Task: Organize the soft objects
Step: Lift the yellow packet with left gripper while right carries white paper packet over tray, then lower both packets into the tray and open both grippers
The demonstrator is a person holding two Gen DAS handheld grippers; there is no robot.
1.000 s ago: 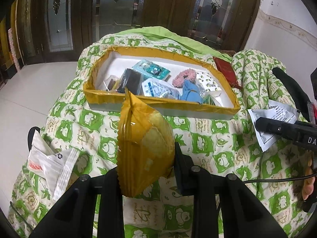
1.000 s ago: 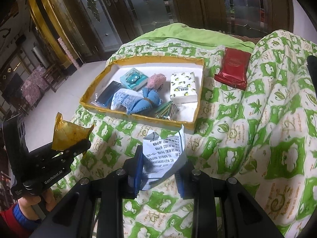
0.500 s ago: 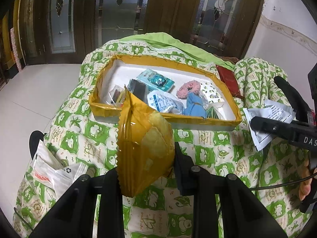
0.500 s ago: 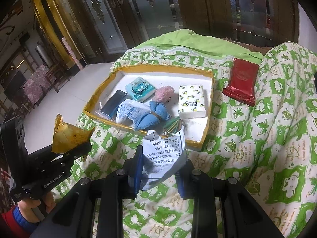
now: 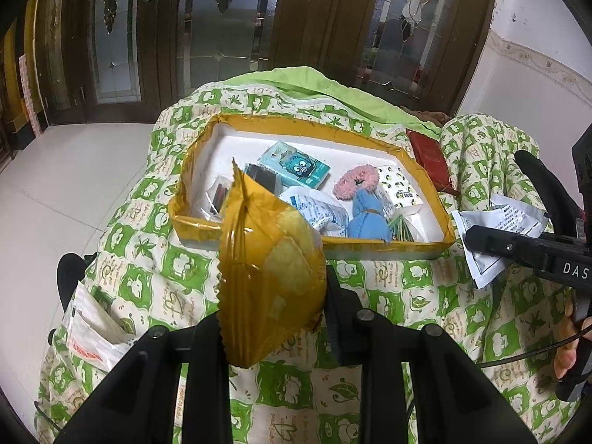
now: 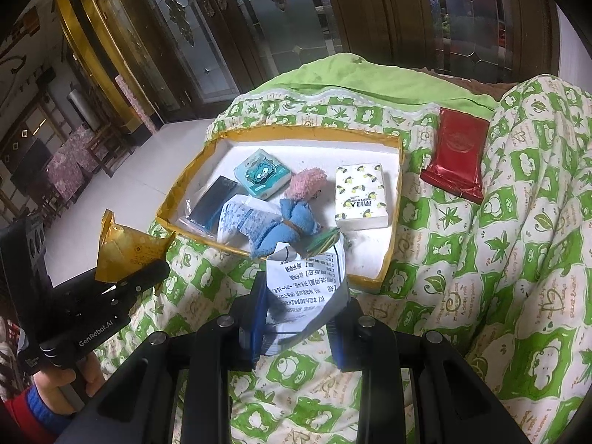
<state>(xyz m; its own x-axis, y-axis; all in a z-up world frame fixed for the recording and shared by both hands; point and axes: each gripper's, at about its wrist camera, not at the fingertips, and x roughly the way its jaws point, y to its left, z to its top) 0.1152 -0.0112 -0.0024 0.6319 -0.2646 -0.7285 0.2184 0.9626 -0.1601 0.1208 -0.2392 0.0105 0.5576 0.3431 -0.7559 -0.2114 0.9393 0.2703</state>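
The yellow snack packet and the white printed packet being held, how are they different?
The yellow snack packet is glossy gold film with a zigzag edge; the white printed packet is matte white covered in black text. The yellow snack packet is puffed and full; the white printed packet looks flatter and creased. The left gripper holds the yellow one, the right gripper the white one. Both are pinched between fingers, short of the yellow-rimmed tray.

Black left tool [image 6: 122, 281] marked "GenRobot.AI", round screws; red sleeve with blue cuff.
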